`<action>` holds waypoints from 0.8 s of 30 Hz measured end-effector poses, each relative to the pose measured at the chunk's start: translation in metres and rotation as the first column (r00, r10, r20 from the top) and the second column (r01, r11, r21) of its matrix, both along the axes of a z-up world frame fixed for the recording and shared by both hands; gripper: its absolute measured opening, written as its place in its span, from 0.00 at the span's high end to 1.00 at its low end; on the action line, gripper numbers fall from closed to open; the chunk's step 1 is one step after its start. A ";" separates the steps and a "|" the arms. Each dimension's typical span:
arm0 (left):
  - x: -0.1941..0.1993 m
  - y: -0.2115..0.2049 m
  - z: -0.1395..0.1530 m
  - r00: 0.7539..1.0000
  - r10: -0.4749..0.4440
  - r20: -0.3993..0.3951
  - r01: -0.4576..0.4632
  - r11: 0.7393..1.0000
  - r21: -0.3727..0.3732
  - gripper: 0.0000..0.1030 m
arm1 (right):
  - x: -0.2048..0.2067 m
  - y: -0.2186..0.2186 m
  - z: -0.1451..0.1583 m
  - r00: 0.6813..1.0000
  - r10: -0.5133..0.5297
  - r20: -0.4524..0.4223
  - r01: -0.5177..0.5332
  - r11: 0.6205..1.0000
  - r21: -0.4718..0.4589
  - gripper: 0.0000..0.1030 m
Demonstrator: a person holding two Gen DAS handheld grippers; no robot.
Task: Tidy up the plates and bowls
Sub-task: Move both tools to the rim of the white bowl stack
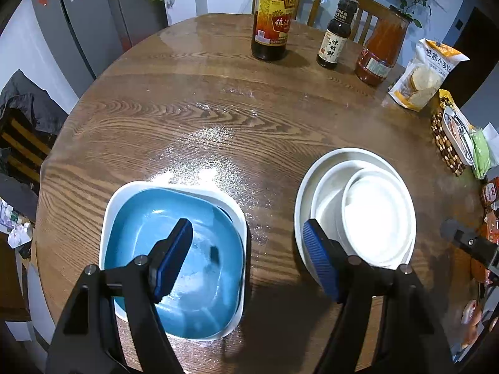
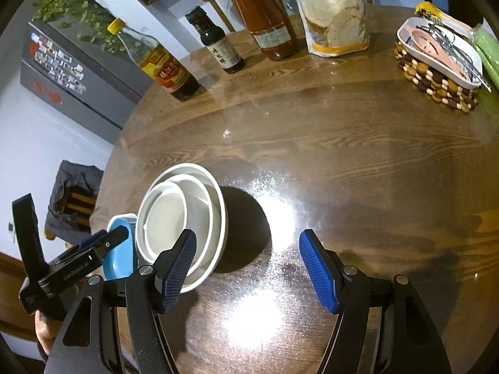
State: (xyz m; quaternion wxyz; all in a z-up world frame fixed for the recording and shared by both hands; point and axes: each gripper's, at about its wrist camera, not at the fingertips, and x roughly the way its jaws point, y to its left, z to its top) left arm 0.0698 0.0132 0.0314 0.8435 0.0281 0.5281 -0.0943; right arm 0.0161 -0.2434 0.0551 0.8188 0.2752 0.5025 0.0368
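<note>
A blue square plate (image 1: pixel 174 268) lies inside a white square plate (image 1: pixel 107 218) on the round wooden table (image 1: pixel 187 109). To its right stands a stack of white round bowls (image 1: pixel 374 215), three nested. My left gripper (image 1: pixel 246 255) is open and empty, above the gap between the two stacks. In the right wrist view the bowl stack (image 2: pixel 184 215) sits at the left, the blue plate (image 2: pixel 120 255) beyond it. My right gripper (image 2: pixel 248 271) is open and empty over bare table to the right of the bowls. The left gripper body (image 2: pixel 71 265) shows at the far left.
Three bottles stand at the far side: vinegar (image 1: pixel 273 25), a dark sauce bottle (image 1: pixel 335 35) and a red sauce bottle (image 1: pixel 382 51). A flour bag (image 1: pixel 425 74) and a white dish of utensils on a beaded trivet (image 2: pixel 436 62) sit at the right edge. Chairs stand behind the table.
</note>
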 end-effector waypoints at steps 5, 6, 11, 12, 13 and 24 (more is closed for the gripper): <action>0.004 -0.001 -0.002 1.000 0.003 -0.008 -0.003 1.000 -0.007 0.28 | 0.002 0.003 -0.002 1.000 0.000 -0.005 0.000 1.000 -0.004 0.32; 0.005 -0.001 -0.003 1.000 0.004 -0.010 -0.004 1.000 -0.008 0.28 | 0.003 0.003 -0.003 1.000 0.001 -0.008 -0.001 1.000 -0.005 0.32; 0.011 -0.001 -0.008 0.999 0.012 -0.036 -0.013 0.999 -0.032 0.30 | 0.008 0.006 -0.006 1.000 0.007 -0.013 -0.007 1.000 -0.012 0.32; 0.013 0.000 -0.009 0.999 0.015 -0.046 -0.017 0.999 -0.039 0.30 | 0.009 0.006 -0.007 1.000 0.007 -0.014 -0.007 1.000 -0.009 0.32; 0.014 0.000 -0.010 0.998 0.018 -0.056 -0.021 0.999 -0.048 0.30 | 0.010 0.006 -0.008 1.000 0.007 -0.015 -0.007 1.000 -0.008 0.32; 0.027 -0.003 -0.017 0.994 0.008 -0.112 -0.016 0.997 -0.071 0.32 | 0.022 0.007 -0.022 0.998 0.025 -0.054 -0.025 1.000 -0.006 0.32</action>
